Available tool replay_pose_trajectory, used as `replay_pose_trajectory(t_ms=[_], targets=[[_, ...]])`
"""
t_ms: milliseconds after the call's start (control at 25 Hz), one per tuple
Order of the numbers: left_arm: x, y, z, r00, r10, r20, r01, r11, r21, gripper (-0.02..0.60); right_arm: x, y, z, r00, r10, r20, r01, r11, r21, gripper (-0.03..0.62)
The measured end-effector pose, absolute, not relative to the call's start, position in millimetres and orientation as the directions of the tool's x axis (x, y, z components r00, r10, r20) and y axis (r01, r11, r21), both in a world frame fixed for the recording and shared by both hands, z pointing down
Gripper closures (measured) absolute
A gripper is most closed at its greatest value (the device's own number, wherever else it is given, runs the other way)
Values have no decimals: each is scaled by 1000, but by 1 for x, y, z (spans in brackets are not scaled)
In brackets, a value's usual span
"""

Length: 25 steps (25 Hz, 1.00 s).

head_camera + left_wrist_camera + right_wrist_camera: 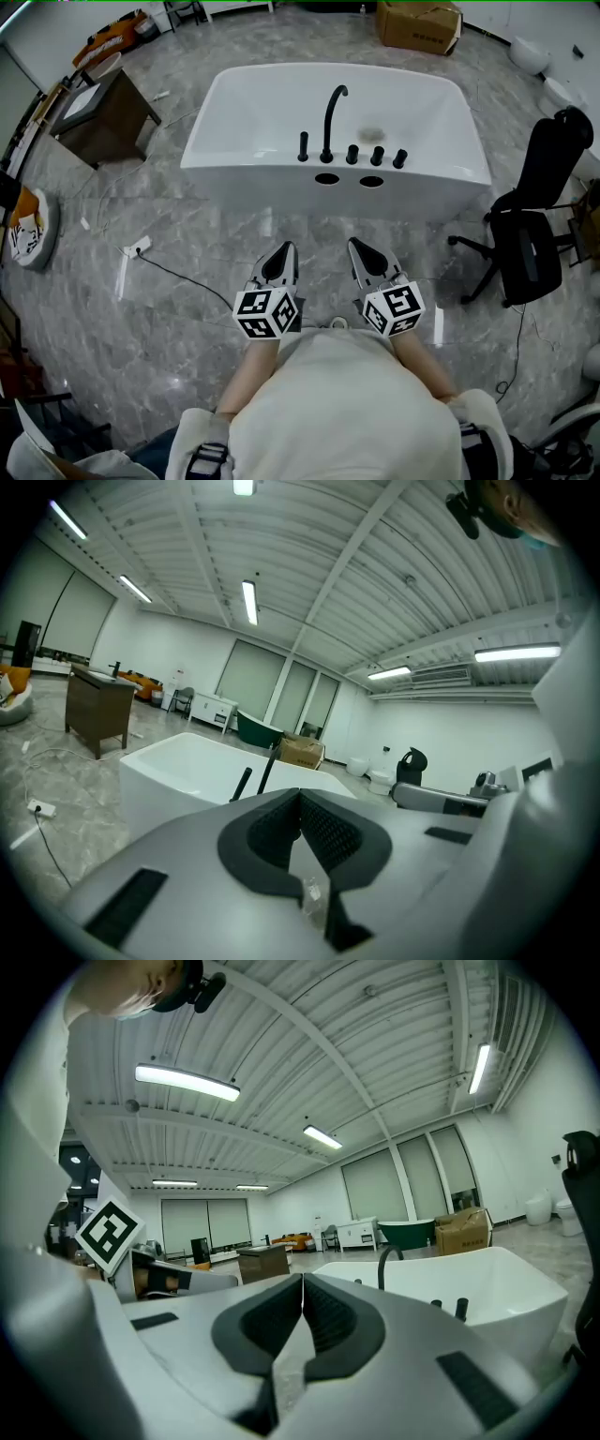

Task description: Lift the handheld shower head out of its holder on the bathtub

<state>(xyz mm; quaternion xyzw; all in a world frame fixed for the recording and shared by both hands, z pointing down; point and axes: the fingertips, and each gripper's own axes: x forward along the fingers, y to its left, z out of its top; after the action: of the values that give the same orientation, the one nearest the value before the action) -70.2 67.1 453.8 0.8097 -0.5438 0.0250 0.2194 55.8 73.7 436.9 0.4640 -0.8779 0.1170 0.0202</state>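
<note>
A white bathtub (281, 103) stands on the grey marble floor ahead of me. On its near rim are a black curved spout (330, 117), three black knobs (377, 156), and to the left a slim black handheld shower head (303, 147) upright in its holder. My left gripper (284, 251) and right gripper (358, 247) hover side by side, well short of the tub, both shut and holding nothing. In the left gripper view the shower head (242, 785) rises just past the shut left gripper (300, 795). The right gripper view shows the shut right gripper (303, 1279) and the spout (384, 1265).
A black office chair (530, 225) stands right of the tub. A brown cabinet (103, 117) is at the far left and a cardboard box (419, 24) behind the tub. A power strip with its cable (137, 248) lies on the floor at left.
</note>
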Motion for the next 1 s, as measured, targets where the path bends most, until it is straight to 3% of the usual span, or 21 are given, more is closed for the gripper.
replay_pose_trajectory(t_ms=[520,1000], targets=[[-63,56,471,377,-868,322,-903,-268,335,561,69,58,462,-563,-795,226,-824,521,-224,574],[-70,-42,478,411,-850,329,-896,-311,315,560,56,-34,467,-557,-795,239,-828,511,-229,574]])
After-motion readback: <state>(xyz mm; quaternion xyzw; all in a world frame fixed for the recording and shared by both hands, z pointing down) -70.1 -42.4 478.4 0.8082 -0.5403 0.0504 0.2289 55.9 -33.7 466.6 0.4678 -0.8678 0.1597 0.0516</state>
